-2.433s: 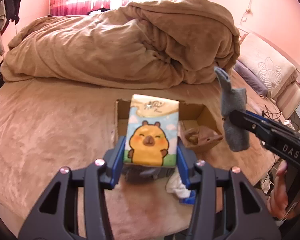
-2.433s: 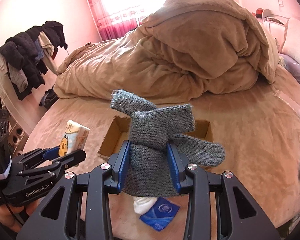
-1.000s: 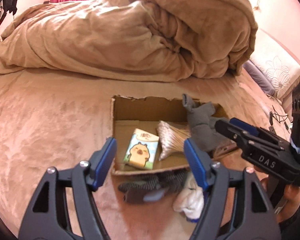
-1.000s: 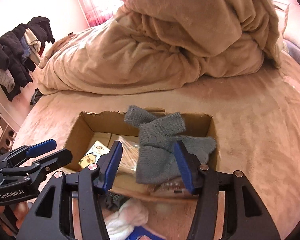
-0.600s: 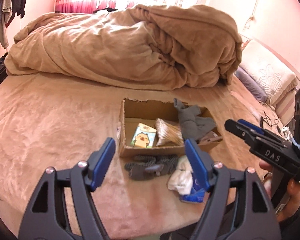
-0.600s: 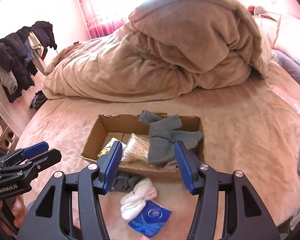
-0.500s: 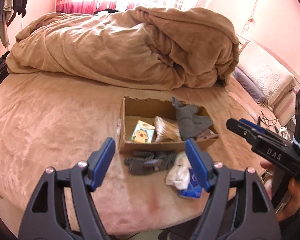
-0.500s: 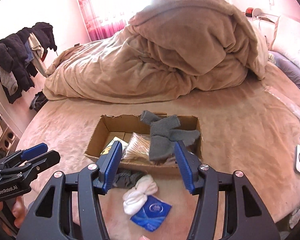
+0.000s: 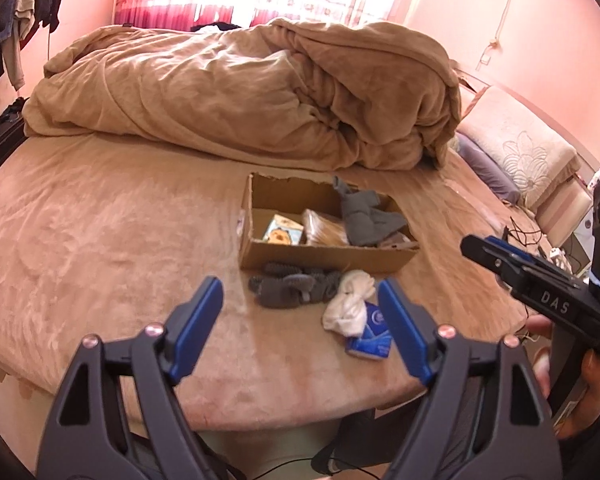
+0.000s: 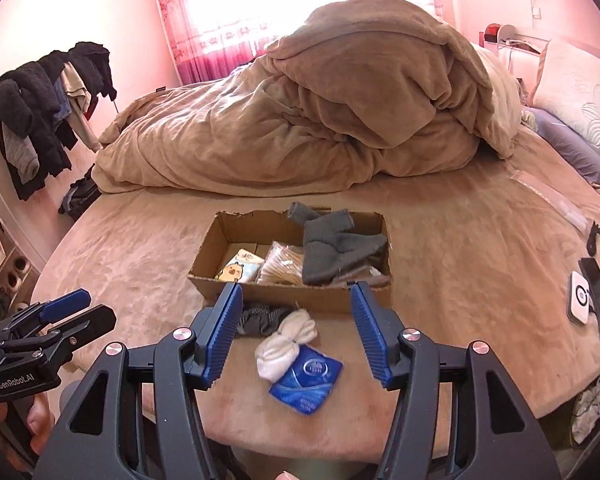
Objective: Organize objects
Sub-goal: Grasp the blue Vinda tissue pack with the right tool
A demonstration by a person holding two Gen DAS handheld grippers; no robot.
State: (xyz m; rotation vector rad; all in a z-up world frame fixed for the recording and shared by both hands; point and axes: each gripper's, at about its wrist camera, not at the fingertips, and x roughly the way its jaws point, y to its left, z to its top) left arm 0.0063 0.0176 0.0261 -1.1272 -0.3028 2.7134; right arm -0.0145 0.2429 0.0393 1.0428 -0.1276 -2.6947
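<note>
Cardboard box (image 10: 276,294) holds tissue pack (image 10: 237,270), bag (image 10: 281,265), grey glove (image 10: 332,250); 3 items left outside on bed (image 10: 460,280): dark glove (image 9: 290,286), white sock (image 10: 286,342), blue packet (image 10: 308,376); both tongs (image 9: 300,322) (image 10: 296,328) released, empty.

The cardboard box (image 10: 260,296) held a capybara tissue pack (image 10: 236,270), a cotton-swab bag (image 10: 280,268) and grey socks (image 10: 332,252) (draped over the rim); dark socks (image 10: 260,318), white socks (image 10: 286,342) and a blue packet (image 10: 308,380) lay just outside.
</note>
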